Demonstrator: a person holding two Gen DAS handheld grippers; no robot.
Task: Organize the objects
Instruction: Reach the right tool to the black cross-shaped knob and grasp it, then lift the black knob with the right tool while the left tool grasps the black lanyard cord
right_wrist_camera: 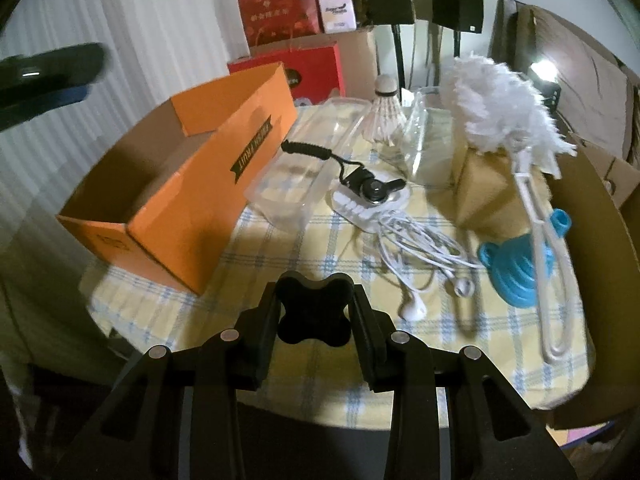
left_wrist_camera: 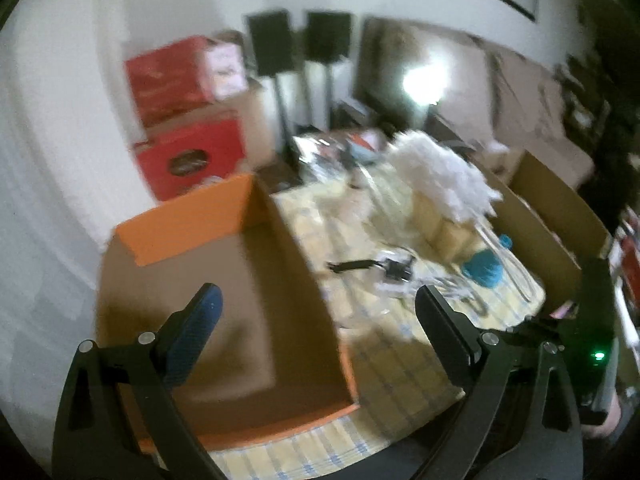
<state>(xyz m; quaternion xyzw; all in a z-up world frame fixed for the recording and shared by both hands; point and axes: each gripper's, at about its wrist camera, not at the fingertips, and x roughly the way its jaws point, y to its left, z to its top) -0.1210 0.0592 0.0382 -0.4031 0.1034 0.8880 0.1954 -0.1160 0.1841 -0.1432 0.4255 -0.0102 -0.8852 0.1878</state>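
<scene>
Your right gripper [right_wrist_camera: 314,312] pinches a black four-lobed knob [right_wrist_camera: 314,310], probably bound for the orange box [right_wrist_camera: 192,200], while your left gripper [left_wrist_camera: 316,320] hangs spread above it.

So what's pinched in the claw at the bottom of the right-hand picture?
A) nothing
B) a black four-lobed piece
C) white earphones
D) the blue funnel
B: the right gripper is closed on a black four-lobed piece, while the earphones and funnel lie on the table.
</scene>
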